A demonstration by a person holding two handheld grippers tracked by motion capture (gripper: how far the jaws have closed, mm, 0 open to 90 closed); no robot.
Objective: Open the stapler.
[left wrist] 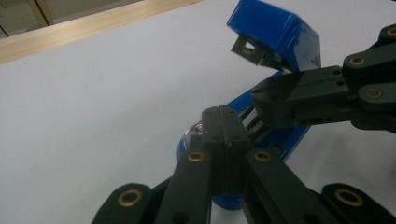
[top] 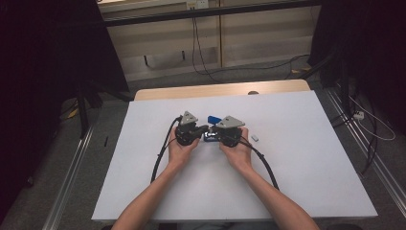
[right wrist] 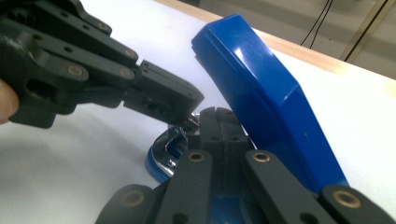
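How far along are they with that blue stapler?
The blue stapler already has its top swung up. In hand: the shut left gripper and shut right gripper both meet at its exposed inner channel. The small white piece lies apart on the table, and the stapler is not yet closed.

I get the high view from above my side, looking forward and down over the whole table (top: 297,182). Both gripper views sit low and very close, facing each other across the blue stapler (left wrist: 275,35), which all three share.
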